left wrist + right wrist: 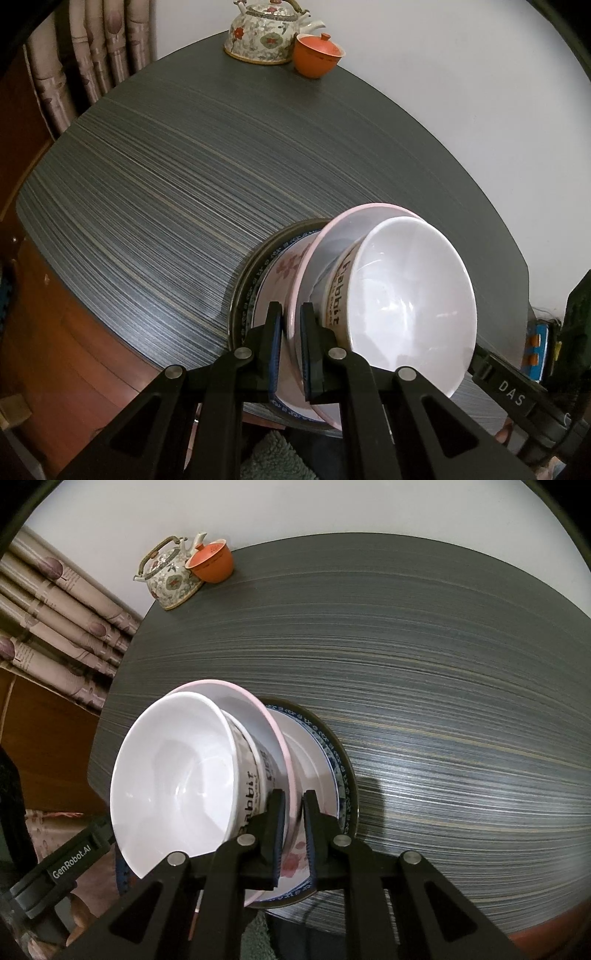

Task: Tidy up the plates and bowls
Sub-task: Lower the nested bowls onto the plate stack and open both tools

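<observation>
A white bowl lettered "Rabbit" sits nested in a pink-rimmed bowl. Under them lies a floral plate with a blue border on a dark plate, at the near edge of the table. My left gripper is shut on the pink bowl's rim on one side. On the opposite side my right gripper is shut on the same rim, with the white bowl to its left. Whether the pink bowl rests on the plates or hangs just above them is unclear.
The dark striped table stretches away behind the stack. A patterned teapot and an orange lidded cup stand at its far edge by the white wall. Curtains hang to the left, and a brown cabinet stands below.
</observation>
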### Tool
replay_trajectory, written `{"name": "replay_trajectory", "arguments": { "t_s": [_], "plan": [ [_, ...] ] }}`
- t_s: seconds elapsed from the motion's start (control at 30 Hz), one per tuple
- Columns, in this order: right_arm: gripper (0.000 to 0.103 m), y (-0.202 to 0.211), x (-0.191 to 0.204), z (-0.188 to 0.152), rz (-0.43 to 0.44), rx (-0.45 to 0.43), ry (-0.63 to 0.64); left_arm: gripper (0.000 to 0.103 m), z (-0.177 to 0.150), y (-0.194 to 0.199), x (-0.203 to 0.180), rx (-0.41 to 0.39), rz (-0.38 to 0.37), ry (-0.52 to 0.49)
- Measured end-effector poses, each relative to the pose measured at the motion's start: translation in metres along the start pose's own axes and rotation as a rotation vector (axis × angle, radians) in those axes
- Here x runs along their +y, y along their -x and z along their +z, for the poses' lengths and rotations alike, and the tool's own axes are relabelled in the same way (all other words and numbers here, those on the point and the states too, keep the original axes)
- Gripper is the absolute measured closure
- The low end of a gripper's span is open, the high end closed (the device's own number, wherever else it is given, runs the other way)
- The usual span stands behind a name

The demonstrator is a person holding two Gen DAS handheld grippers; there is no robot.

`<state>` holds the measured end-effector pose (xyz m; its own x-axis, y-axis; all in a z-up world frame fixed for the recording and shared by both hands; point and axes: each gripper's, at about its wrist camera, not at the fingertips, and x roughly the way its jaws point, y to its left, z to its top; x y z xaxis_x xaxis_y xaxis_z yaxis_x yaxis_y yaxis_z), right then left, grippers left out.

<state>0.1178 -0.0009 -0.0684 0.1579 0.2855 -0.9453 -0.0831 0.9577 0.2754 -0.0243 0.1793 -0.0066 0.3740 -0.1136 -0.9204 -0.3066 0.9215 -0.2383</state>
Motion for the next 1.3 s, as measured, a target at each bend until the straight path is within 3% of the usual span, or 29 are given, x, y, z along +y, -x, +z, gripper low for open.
{"name": "replay_trajectory", "arguments": {
  "t_s": [0.23, 0.4, 0.6, 0.83, 1.0, 1.13, 1.3],
  "plan": [
    [0.091, 0.001, 0.003, -0.001, -0.01, -0.001, 0.014, 0.093, -0.002, 0.0, 0.001, -0.012, 0.022, -0.006],
    [0.09, 0.001, 0.004, -0.001, -0.03, 0.003, 0.03, 0.076, -0.005, 0.003, 0.005, -0.034, 0.055, -0.003],
    [0.067, 0.007, -0.002, -0.005, -0.072, -0.014, 0.034, 0.065, -0.008, 0.009, 0.011, -0.056, 0.067, -0.01],
    [0.041, 0.025, -0.011, -0.013, -0.054, -0.065, 0.048, 0.054, -0.016, 0.021, 0.011, -0.096, 0.093, -0.019],
    [0.039, 0.04, -0.011, -0.024, -0.038, -0.099, 0.084, 0.044, -0.025, 0.035, 0.006, -0.137, 0.097, -0.041],
    [0.028, 0.052, -0.007, -0.038, -0.03, -0.137, 0.12, 0.039, -0.034, 0.048, -0.001, -0.186, 0.125, -0.071],
    [0.024, 0.064, -0.001, -0.054, -0.012, -0.166, 0.168, 0.031, -0.05, 0.062, -0.009, -0.235, 0.15, -0.107]
  ]
}}
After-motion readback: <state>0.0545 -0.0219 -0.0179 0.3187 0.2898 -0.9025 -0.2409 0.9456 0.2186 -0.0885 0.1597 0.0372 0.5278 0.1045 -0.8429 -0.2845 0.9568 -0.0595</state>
